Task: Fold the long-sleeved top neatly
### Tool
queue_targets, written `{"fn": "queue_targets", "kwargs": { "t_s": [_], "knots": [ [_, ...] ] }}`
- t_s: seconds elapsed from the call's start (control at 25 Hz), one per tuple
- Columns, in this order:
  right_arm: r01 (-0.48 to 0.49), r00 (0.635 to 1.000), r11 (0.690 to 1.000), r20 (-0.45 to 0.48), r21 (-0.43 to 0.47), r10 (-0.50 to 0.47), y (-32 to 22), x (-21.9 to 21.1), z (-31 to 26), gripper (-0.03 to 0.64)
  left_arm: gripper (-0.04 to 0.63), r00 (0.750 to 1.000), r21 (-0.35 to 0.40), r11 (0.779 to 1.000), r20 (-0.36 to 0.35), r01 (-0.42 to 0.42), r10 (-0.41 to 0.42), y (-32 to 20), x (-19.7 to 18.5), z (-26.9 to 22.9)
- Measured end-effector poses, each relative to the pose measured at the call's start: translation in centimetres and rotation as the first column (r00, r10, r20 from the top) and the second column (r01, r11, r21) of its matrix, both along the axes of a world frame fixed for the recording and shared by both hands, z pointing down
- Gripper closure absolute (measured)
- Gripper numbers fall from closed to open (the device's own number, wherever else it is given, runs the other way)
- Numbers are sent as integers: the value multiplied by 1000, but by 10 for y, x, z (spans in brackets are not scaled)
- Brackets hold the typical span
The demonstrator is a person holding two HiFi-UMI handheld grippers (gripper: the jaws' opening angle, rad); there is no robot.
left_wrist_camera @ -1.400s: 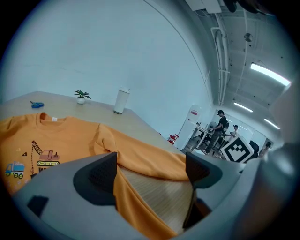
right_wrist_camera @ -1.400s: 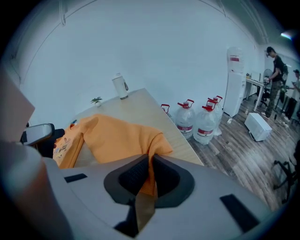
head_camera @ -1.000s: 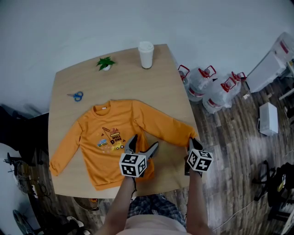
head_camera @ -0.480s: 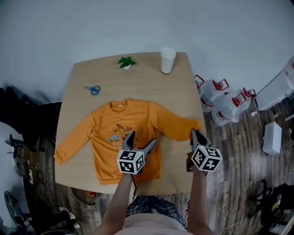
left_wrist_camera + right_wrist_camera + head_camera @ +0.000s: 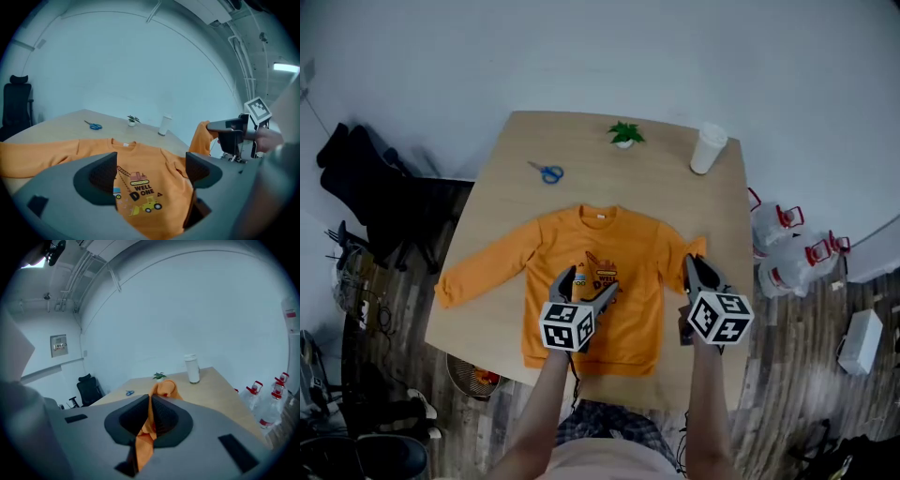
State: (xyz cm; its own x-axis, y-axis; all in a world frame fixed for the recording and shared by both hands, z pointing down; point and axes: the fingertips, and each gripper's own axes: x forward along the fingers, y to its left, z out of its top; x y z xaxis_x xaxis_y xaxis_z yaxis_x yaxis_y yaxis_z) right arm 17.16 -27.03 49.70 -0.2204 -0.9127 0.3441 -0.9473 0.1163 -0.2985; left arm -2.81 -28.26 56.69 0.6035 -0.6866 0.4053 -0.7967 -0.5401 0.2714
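Right gripper view shows the right gripper (image 5: 150, 408) clamped on the cuff (image 5: 165, 389) of the orange top (image 5: 639, 272), which lies flat on the table (image 5: 609, 178), while the left gripper (image 5: 151, 171) gapes empty above it; this soft, light cloth is probably best pinched at its edges.

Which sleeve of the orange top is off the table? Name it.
The sleeve at the head view's right: the right gripper is shut on it, holding it up. The other sleeve lies flat on the table.
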Motion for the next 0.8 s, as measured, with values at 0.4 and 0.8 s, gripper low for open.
{"fn": "queue_targets", "kwargs": {
  "t_s": [0.4,0.8],
  "knots": [
    [244,970,970,0,11,-244,-68,-119,3,590,135,995,-7,995,19,102,-102,-19,-74,3],
    [469,883,883,-5,4,-469,-110,-238,22,589,135,982,-35,982,27,186,-185,-24,-135,16]
  ]
}}
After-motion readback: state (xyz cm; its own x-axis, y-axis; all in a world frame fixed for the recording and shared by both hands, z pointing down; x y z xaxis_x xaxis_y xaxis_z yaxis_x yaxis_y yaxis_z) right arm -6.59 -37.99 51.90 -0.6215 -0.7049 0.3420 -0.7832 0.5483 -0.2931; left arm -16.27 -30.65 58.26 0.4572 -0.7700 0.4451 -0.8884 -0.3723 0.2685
